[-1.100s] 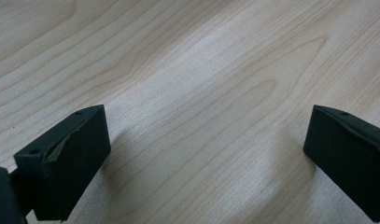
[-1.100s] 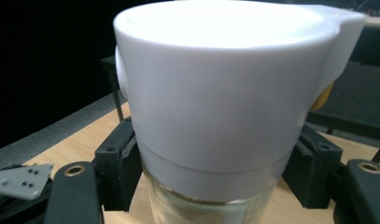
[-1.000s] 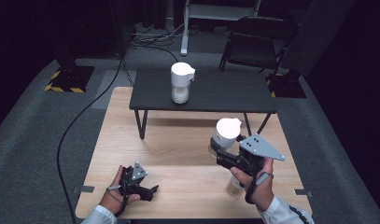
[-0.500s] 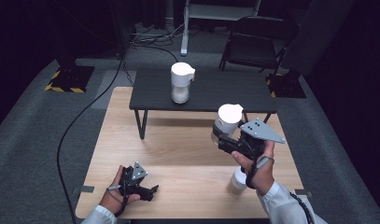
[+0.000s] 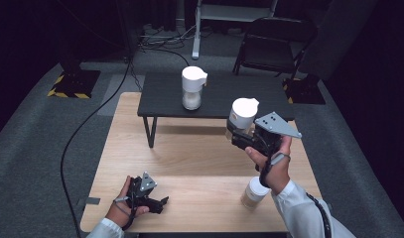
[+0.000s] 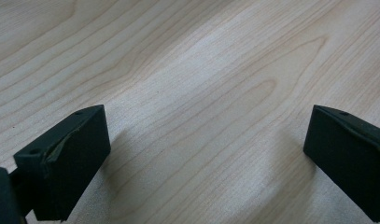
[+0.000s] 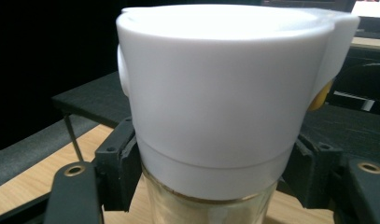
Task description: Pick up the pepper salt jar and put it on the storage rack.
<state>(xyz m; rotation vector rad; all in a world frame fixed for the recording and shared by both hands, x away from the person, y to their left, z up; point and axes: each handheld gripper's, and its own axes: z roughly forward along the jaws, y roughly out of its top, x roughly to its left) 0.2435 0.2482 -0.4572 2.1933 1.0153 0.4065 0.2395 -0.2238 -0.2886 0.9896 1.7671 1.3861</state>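
Holding your right gripper (image 5: 237,133) raised above the light wooden surface (image 5: 199,158), you have it pinching a glass jar with a tall white plastic lid (image 5: 241,116) upright, near the low black table (image 5: 214,96). Your left gripper (image 5: 157,203) rests low at the near edge, jaws spread wide over bare wood (nothing between them). Your right forearm partly covers a second white-lidded jar (image 5: 253,194); the held jar's lower part is cut off in the right gripper view.
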